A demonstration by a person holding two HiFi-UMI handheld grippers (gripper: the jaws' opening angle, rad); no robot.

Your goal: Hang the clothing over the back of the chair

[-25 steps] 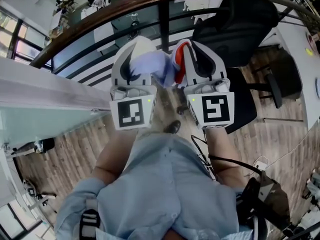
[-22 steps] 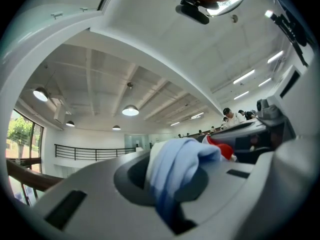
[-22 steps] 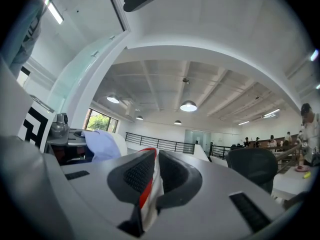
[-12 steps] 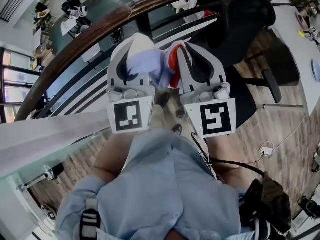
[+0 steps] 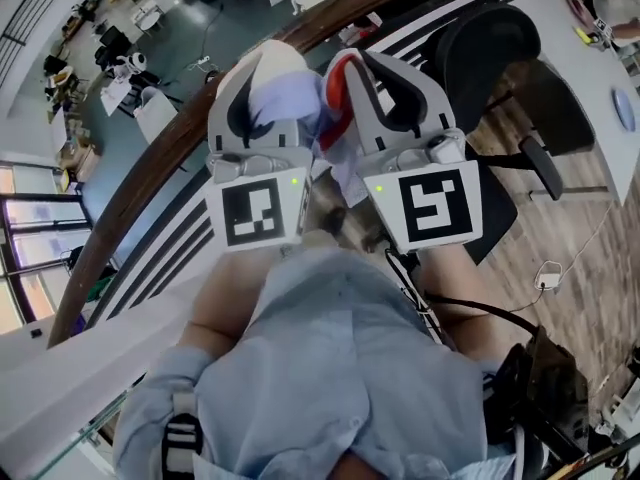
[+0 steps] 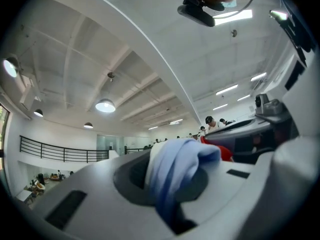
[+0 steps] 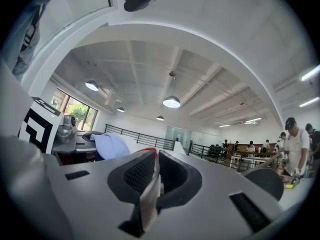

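Holding them out level, side by side, you had the left gripper [image 5: 268, 68] and right gripper [image 5: 362, 68] both clamped tight on the clothing [image 5: 295, 108], near the chair [image 5: 490, 48] but off its back.

The left forearm [image 5: 222, 303] and right forearm [image 5: 458, 303] reach forward side by side. The left gripper [image 5: 268, 73] and right gripper [image 5: 350, 73] point roughly level, close together, marker cubes up. Each has its jaws pinched tight on a fold of the clothing [image 5: 297, 106].
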